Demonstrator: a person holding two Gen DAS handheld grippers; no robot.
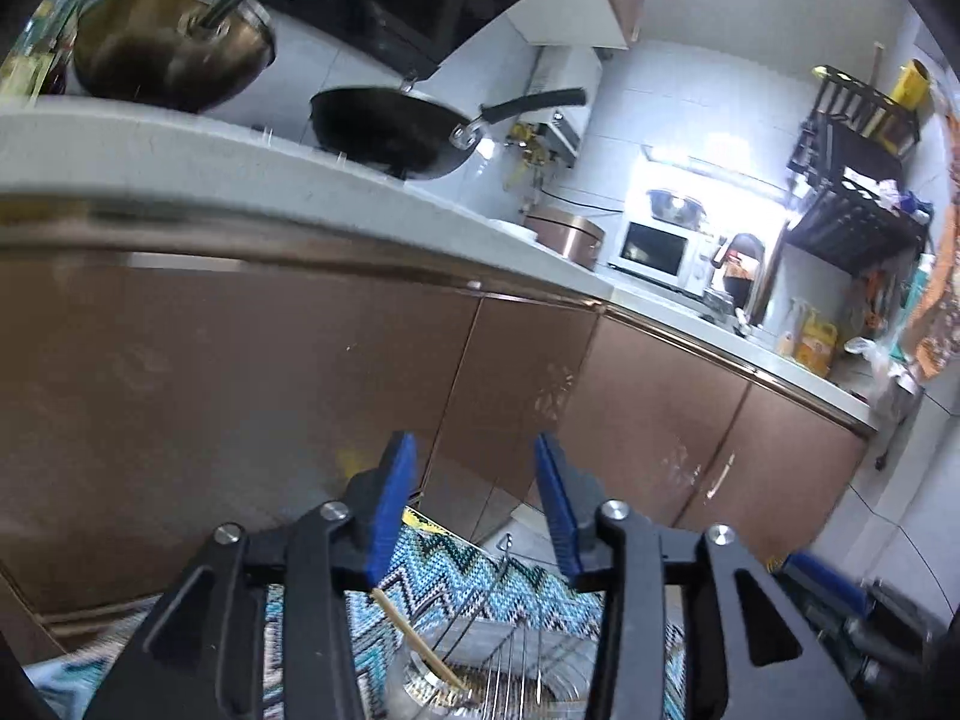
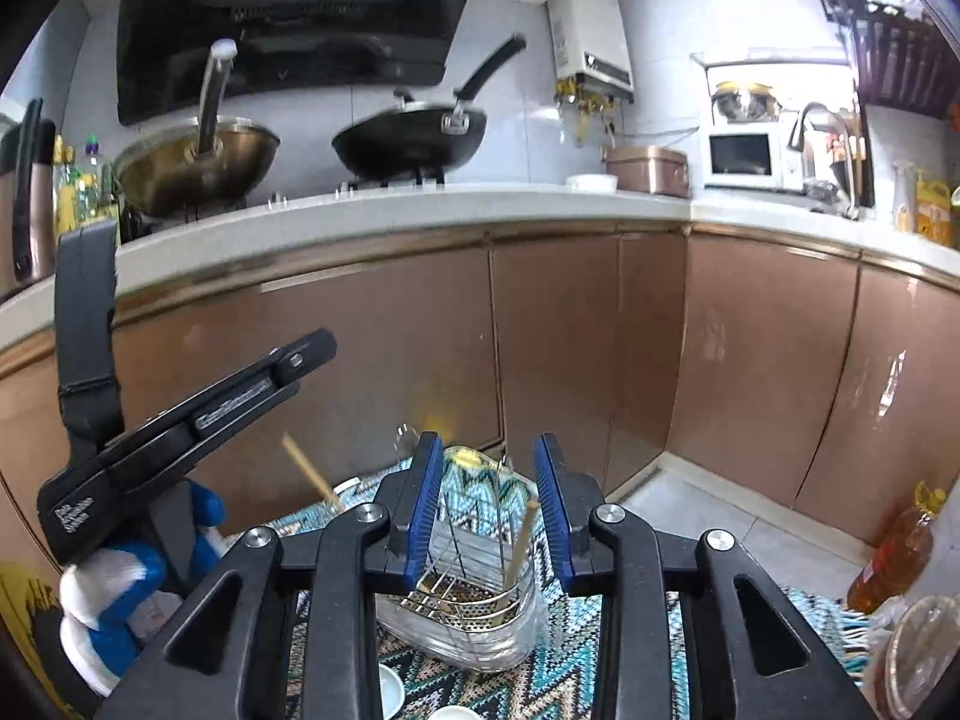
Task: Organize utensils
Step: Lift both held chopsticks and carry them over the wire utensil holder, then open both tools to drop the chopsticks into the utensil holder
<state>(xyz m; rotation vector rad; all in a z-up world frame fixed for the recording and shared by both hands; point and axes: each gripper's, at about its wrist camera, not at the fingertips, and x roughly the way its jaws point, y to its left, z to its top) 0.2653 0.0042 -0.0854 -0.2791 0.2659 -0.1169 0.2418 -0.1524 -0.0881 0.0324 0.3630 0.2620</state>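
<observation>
The brown cabinet fronts (image 2: 384, 360) fill the background, with the zigzag-patterned cloth (image 2: 480, 678) spread below them. On the cloth, at 6 o'clock in the right wrist view, stands the wire utensil rack (image 2: 465, 594) in its clear drip tray. One chopstick (image 2: 521, 543) stands in it at about 1 o'clock from the rack's centre. A second chopstick (image 2: 312, 474) leans out toward 10 o'clock, and its lower end is hidden behind the right tong.

The right gripper (image 2: 489, 480) hovers over the rack, jaws wide and holding nothing. The left gripper (image 1: 474, 480) is likewise spread wide and empty, though the leaning chopstick (image 1: 414, 642) shows just below its left pad, seemingly apart from it.

The step in hand looks like settling chopsticks into the rack (judging by the task alone). To do it well, I would close on the leaning stick near its upper end, keep it near upright, and lower it into one wire cell beside the standing one. The rack looks light, so sideways pushes could slide it across the cloth.
</observation>
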